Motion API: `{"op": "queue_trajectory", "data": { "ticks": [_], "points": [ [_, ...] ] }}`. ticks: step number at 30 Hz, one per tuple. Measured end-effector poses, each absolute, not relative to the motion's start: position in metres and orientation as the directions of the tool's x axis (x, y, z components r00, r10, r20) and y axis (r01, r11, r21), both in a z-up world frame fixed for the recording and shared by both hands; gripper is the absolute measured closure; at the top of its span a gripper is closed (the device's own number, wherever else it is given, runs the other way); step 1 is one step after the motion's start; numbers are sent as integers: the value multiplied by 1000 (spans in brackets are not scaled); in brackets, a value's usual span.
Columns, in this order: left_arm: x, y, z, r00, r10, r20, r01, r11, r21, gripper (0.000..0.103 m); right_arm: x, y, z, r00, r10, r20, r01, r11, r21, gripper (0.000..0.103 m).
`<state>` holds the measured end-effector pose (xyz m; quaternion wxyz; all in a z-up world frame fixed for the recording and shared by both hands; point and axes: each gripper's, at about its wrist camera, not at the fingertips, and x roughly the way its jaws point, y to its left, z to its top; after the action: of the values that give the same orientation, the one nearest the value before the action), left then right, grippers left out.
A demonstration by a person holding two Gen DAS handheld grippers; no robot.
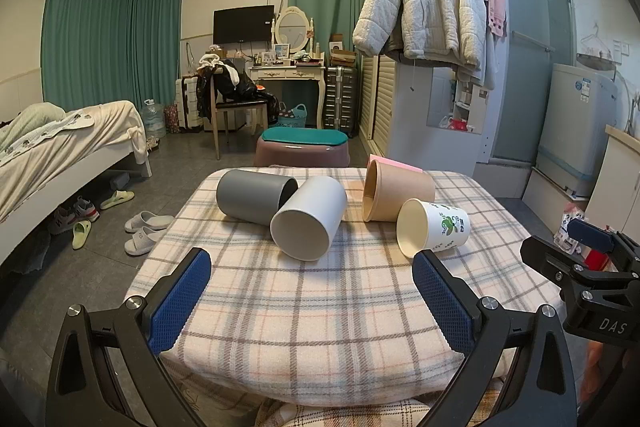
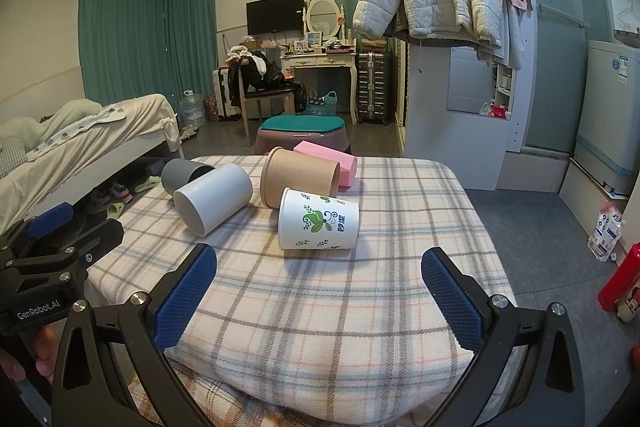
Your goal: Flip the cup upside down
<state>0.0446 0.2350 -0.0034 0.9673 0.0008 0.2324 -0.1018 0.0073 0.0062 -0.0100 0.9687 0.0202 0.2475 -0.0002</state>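
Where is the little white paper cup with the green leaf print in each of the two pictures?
Left wrist view: the paper cup lies on its side, right of centre, mouth toward the camera.
Right wrist view: the paper cup lies at centre, its printed side showing.
Shared landmark: the brown cup just behind it.
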Motion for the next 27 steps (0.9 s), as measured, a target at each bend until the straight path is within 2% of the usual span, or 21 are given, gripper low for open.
{"op": "queue_trajectory", "data": {
  "ticks": [27],
  "points": [
    [45,235,-3,870,-196,-453,198,979,-43,0,9,7,-10,878,12,-479,7,999,38,0]
  ]
}}
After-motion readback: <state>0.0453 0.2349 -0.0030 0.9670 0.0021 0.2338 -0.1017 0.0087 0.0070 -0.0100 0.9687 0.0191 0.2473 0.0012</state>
